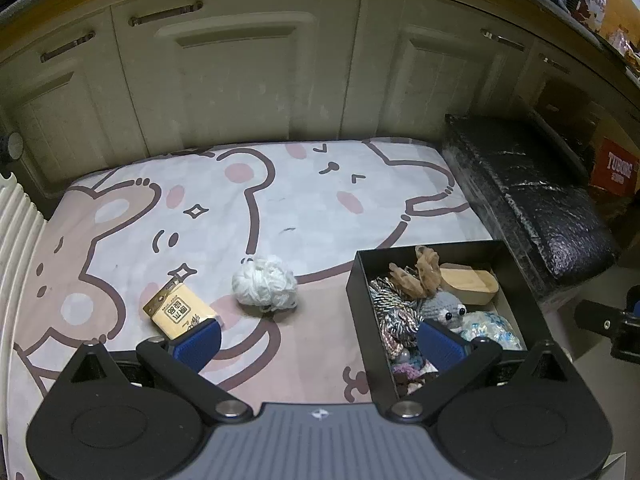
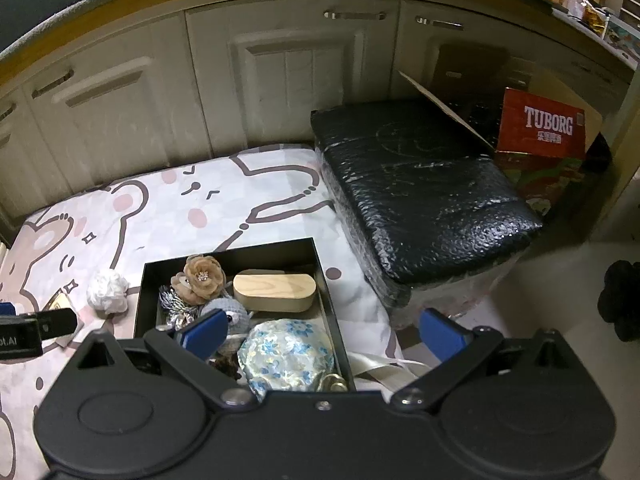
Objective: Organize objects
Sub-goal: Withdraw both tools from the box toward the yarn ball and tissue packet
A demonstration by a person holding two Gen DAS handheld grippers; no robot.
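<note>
left gripper (image 1: 318, 342): jaws spread wide, nothing between the blue pads, hovering over the mat.
right gripper (image 2: 320, 334): jaws at full spread, released, nothing clamped; it hangs over the near part of the black box.
left gripper, other view: black body pokes in at 9 o'clock of the right wrist view; partial white print on it, not readable.
black box (image 1: 360, 280): 1, open top, on the mat at 4 o'clock of the left wrist view, partly under the left gripper's right pad.
box contents: 1 wooden oval case (image 2: 274, 291) at the box's 1 o'clock; 1 brown fabric flower (image 2: 202, 277) at 11 o'clock, touching the case's left end; 1 grey crochet figure (image 1: 446, 306) with two black eyes at centre; 1 blue-flowered pouch (image 2: 286, 354) at 5 o'clock; silver braided cord (image 1: 390, 314) along the left wall. More small bits at the near end, too cluttered to count.
white yarn ball (image 1: 264, 285): 1, loose on the mat, at 9 o'clock of the box, apart from it.
tan card pack (image 1: 180, 311): 1, flat on the mat, at 9 o'clock of the yarn, just beyond the left pad. Dark square stamp with characters on top, not legible.
mat (image 1: 280, 200): 1, pink and white cartoon animal faces.
black wrapped block (image 2: 420, 196): 1, at 3 o'clock of the mat, touching its edge.
red carton (image 2: 542, 126): 1, beyond the block, reads "TUBORG".
cabinet doors (image 1: 240, 72): cream, at 12 o'clock.
</note>
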